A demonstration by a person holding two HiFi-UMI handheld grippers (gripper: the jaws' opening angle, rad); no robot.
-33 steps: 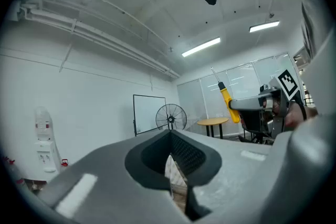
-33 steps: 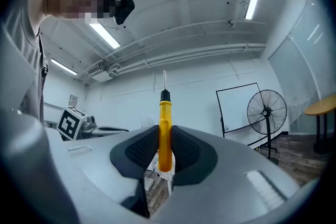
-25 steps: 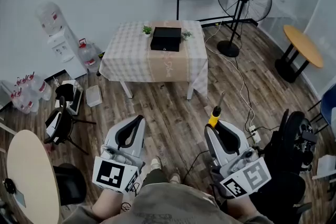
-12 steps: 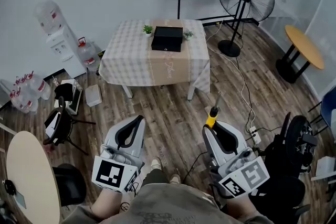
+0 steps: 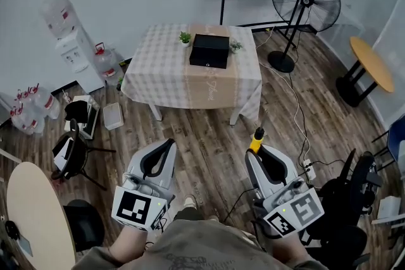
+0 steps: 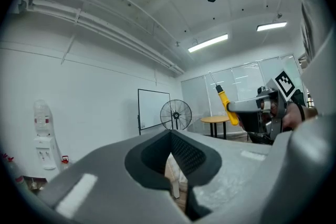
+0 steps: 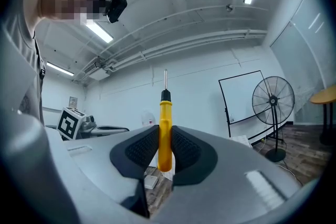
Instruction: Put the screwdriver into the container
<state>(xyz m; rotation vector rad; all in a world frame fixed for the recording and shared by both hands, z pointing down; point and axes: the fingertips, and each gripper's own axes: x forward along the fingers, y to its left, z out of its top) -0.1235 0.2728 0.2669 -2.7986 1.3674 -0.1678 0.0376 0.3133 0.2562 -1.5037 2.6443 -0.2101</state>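
Note:
My right gripper [image 5: 261,150] is shut on a screwdriver [image 5: 257,138] with a yellow handle. Its thin metal shaft points up and forward, away from me. In the right gripper view the handle [image 7: 165,136] stands upright, pinched between the dark pads [image 7: 140,150]. The left gripper view shows the screwdriver [image 6: 226,105] off to the right. My left gripper [image 5: 158,158] is shut with nothing in it, level with the right one. The container, a black box [image 5: 210,51], sits far ahead on a table with a checked cloth [image 5: 158,73].
Two small potted plants [image 5: 185,38] flank the box. A standing fan [image 5: 305,0] and a floor cable [image 5: 296,114] lie to the right of the table. At the left are a water dispenser [image 5: 69,41], a black chair [image 5: 76,148] and a round table [image 5: 31,218].
The head view has shifted, so the table and the fan sit a little further right and lower in the picture. Both grippers keep their pose, with the screwdriver still held.

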